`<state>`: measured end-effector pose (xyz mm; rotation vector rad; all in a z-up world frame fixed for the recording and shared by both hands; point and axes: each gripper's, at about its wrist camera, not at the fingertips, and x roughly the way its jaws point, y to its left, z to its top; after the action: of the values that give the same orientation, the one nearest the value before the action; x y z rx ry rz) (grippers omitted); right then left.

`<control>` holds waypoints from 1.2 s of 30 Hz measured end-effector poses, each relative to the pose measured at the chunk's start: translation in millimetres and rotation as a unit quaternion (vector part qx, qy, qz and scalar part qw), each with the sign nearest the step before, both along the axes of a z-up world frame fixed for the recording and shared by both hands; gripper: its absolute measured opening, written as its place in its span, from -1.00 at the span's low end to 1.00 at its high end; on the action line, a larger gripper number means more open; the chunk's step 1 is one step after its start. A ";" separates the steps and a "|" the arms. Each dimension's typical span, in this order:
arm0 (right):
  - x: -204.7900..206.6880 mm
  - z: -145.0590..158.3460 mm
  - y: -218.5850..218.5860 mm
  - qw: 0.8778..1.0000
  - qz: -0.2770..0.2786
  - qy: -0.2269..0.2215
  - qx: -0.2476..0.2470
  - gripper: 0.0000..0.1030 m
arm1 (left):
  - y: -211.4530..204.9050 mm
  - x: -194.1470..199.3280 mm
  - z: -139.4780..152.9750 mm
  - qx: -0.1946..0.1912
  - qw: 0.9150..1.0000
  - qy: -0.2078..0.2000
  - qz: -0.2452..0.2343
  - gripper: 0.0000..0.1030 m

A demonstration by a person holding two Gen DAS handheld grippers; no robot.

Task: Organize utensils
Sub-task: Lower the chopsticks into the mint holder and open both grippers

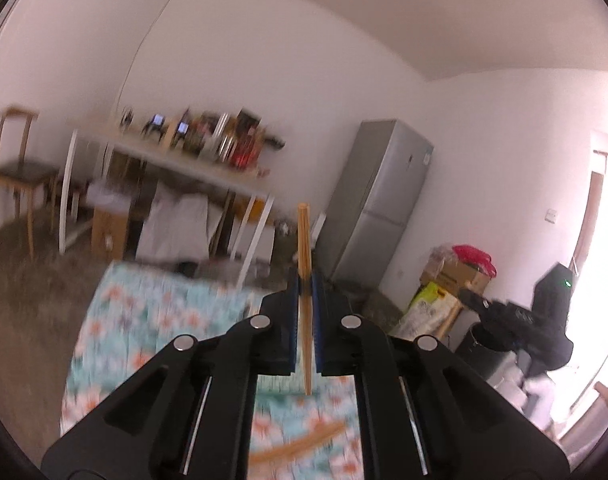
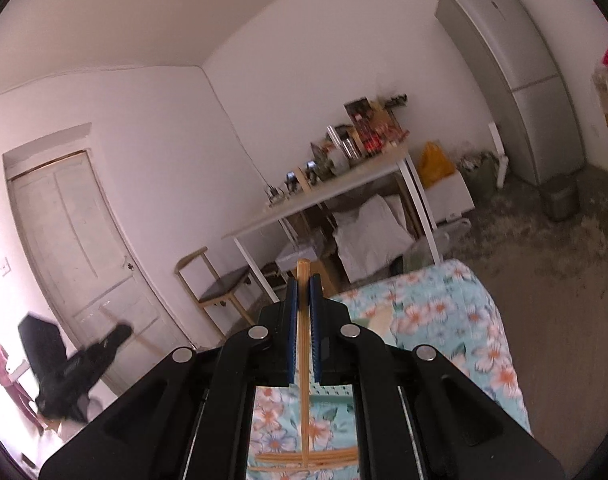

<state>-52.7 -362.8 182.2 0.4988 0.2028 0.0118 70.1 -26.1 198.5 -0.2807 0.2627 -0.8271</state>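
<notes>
My left gripper [image 1: 305, 280] is shut on a wooden chopstick [image 1: 304, 240] that stands upright between the blue pads, its top above the fingertips and its lower end hanging over the floral tablecloth [image 1: 144, 320]. My right gripper [image 2: 303, 280] is shut on another wooden chopstick [image 2: 303, 340], also upright. Below it, several more chopsticks [image 2: 324, 458] lie crosswise on the floral tablecloth [image 2: 464, 340]. A blurred chopstick [image 1: 300, 444] also lies on the cloth in the left wrist view.
A white table [image 2: 344, 192] loaded with boxes and bottles stands by the wall, with a wooden chair [image 2: 216, 292] beside it. A grey fridge [image 1: 380, 200] stands in the corner, with cardboard boxes [image 1: 456, 276] to its right. A door [image 2: 76, 248] is at left.
</notes>
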 end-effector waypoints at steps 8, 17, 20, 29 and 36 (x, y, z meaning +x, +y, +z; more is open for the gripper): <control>-0.9 20.9 0.7 0.999 0.007 -0.024 -0.024 -0.88 | -63.6 52.1 17.1 0.027 0.999 -0.027 0.018 -0.90; 11.3 21.9 -5.0 0.999 0.005 -0.015 -0.032 -0.88 | -123.4 97.0 -27.4 0.075 0.997 0.021 0.009 -0.89; 13.4 21.0 -5.1 0.999 0.003 -0.010 -0.036 -0.88 | -124.2 103.1 -42.3 0.076 0.996 0.046 0.009 -0.48; 25.3 33.5 1.3 0.998 0.004 -0.011 -0.056 -0.88 | -67.3 85.6 -37.4 0.035 0.997 0.043 0.052 0.10; 46.7 58.6 -0.4 0.997 0.011 -0.027 -0.069 -0.88 | -8.2 42.2 -65.3 0.090 0.990 0.039 0.105 0.43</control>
<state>-6.0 -363.2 240.8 0.3588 0.1547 0.0322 112.3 -34.3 133.2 -0.1673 0.3726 -0.5796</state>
